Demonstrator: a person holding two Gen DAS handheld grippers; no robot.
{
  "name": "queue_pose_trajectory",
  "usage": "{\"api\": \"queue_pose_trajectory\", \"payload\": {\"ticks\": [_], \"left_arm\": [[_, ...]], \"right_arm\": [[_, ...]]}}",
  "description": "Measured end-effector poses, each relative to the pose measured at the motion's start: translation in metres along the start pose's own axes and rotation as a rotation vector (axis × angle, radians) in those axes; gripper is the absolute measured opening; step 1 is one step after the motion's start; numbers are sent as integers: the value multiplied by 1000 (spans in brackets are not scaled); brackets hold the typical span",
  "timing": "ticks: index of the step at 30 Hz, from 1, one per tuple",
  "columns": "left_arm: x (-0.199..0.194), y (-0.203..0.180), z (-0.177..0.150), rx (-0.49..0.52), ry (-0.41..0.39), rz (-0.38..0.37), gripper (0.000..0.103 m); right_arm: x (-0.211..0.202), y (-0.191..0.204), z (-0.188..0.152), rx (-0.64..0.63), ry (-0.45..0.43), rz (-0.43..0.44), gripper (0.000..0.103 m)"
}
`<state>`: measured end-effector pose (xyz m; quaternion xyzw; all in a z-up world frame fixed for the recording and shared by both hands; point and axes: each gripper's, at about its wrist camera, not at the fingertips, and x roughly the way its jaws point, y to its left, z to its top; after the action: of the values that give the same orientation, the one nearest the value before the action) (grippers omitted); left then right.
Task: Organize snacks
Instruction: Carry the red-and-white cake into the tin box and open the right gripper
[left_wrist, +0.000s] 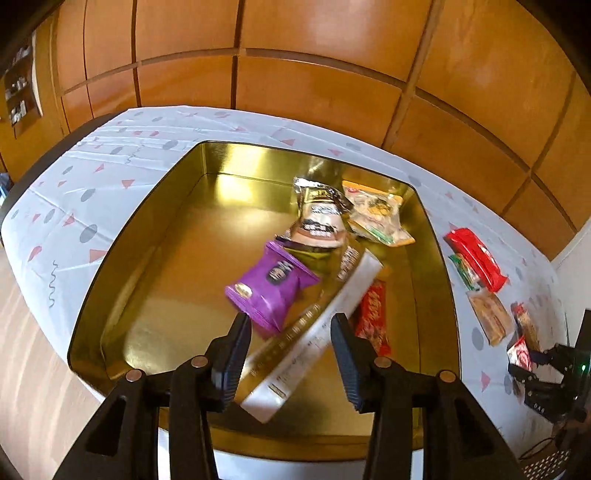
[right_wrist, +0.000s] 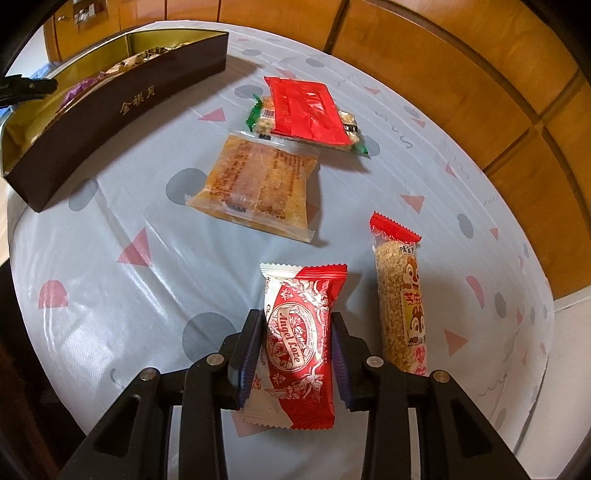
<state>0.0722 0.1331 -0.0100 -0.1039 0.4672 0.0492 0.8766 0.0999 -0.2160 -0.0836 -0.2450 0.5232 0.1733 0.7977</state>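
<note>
My left gripper (left_wrist: 290, 319) hangs open over the gold tin (left_wrist: 122, 236). A long white-and-gold packet (left_wrist: 317, 332) lies blurred beneath its fingers, and neither pad touches it. Around that packet in the tin lie a purple packet (left_wrist: 271, 286), a brown-and-white packet (left_wrist: 319, 221), an orange clear packet (left_wrist: 378, 216) and a red bar (left_wrist: 373, 314). My right gripper (right_wrist: 297, 317) is shut on a red-and-white "Angel Love" packet (right_wrist: 295, 343) just above the tablecloth. Near it lie a sesame bar (right_wrist: 400, 306) and a clear orange cake packet (right_wrist: 255, 184).
A red packet (right_wrist: 306, 110) rests on top of a green-ended bar (right_wrist: 258, 118) further back. The tin's dark outer wall (right_wrist: 122, 110) stands to the left of these snacks. A patterned white cloth (right_wrist: 110, 221) covers the table, with wooden panels (left_wrist: 314, 48) behind.
</note>
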Motion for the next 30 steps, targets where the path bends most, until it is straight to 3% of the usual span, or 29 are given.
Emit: {"api": "queue_pose_trajectory", "payload": {"ticks": [19,30], "left_arm": [[-16,-11,-17,80,-57,39,45],[-20,2,-22,70,-71,41,45]], "right_arm": [[1,-2,0,19,9,-4,35],[-3,12,6,70,47,-86,31]]}}
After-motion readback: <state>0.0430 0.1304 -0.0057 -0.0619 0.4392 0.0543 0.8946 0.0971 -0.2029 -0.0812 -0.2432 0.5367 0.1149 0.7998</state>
